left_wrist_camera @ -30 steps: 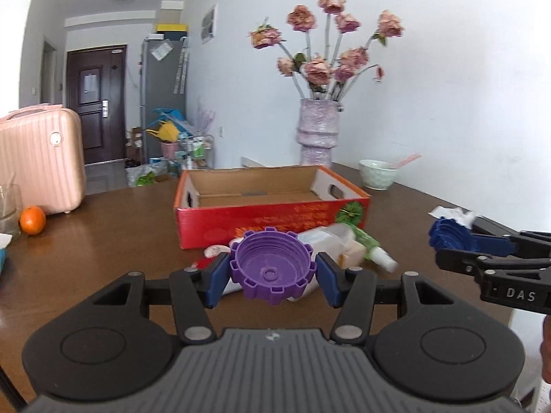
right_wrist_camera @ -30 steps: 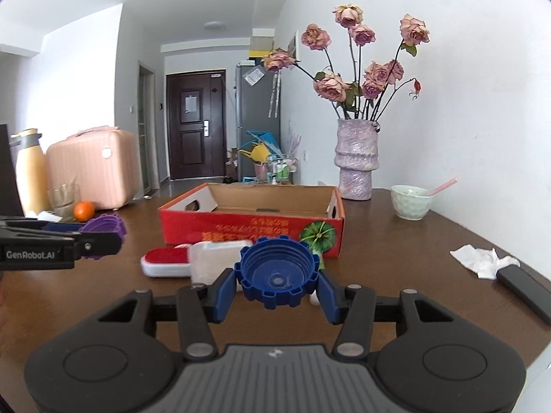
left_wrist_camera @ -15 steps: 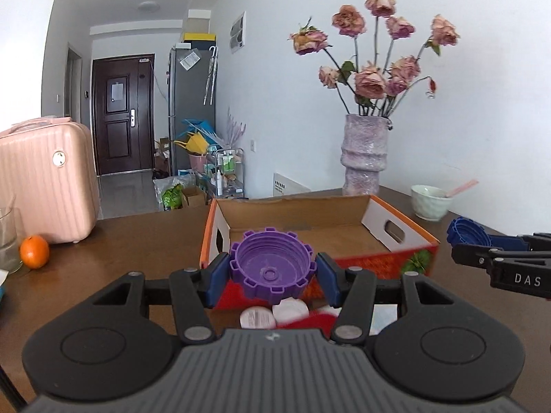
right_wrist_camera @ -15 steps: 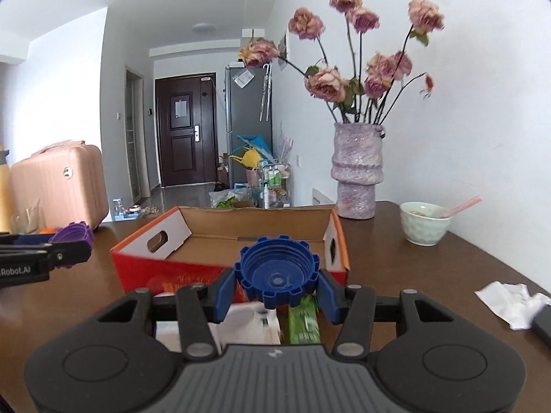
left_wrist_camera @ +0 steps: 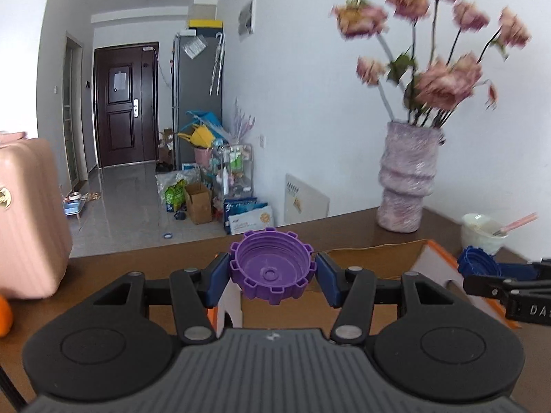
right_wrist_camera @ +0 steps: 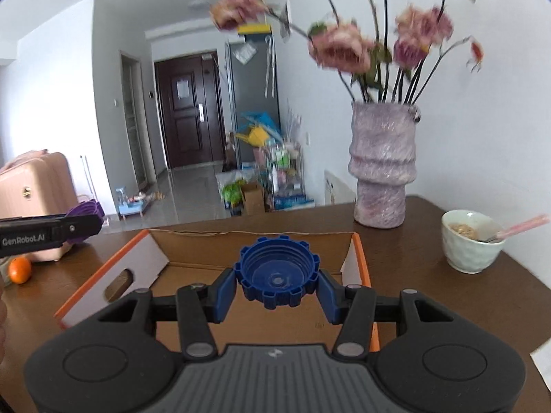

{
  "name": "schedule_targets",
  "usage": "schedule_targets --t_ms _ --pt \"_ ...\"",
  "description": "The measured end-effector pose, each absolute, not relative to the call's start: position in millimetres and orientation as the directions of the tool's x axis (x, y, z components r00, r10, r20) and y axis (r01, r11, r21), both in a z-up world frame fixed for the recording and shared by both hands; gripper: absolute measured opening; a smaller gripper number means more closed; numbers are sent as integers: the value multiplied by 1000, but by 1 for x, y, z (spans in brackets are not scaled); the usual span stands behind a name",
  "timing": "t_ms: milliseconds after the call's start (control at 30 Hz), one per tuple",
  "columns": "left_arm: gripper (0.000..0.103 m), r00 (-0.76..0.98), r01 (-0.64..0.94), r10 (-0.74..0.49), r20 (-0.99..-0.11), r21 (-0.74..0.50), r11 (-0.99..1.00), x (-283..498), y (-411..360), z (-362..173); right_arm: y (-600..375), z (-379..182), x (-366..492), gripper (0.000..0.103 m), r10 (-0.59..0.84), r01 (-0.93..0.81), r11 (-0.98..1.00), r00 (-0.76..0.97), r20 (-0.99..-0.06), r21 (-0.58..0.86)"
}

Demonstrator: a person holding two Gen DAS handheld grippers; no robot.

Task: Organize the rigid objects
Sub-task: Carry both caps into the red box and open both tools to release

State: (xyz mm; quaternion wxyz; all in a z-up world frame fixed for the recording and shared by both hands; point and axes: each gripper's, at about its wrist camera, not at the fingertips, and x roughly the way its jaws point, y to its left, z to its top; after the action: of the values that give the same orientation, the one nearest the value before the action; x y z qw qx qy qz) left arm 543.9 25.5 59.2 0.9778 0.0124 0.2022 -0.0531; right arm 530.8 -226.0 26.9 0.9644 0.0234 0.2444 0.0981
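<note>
Left wrist view, left tool (left_wrist_camera: 272,277) clamping ridged purple plastic cap (left_wrist_camera: 272,268), right tool (right_wrist_camera: 277,284) clamping notched blue cap (right_wrist_camera: 277,275) above cardboard box (right_wrist_camera: 193,251)

1. Flowers (left_wrist_camera: 437,69) smeared by blur in both views; in the right wrist view the top blooms are cut by the frame.
2. Box (right_wrist_camera: 261,251): near wall and much of the floor hidden behind the right gripper (right_wrist_camera: 277,287).
3. Suitcase (left_wrist_camera: 27,220) cut by the left edge.
4. Orange (left_wrist_camera: 5,316) mostly out of frame in the left view.
5. Bowl (right_wrist_camera: 471,244) contents too blurred to tell.
</note>
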Motion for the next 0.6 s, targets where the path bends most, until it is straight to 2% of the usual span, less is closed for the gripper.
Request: schedule_targets --t_ms 267,400,600 --pt "55 755 117 -124 -644 -53 992 648 32 33 -222 13 634 50 130 -127 991 763 -633 51" --pt "55 704 104 -83 -705 -14 994 675 30 13 -219 -5 670 50 115 -114 992 683 -721 50" --pt "56 670 109 -67 -739 8 994 685 26 -3 -209 -27 690 50 31 -105 993 643 -765 -48"
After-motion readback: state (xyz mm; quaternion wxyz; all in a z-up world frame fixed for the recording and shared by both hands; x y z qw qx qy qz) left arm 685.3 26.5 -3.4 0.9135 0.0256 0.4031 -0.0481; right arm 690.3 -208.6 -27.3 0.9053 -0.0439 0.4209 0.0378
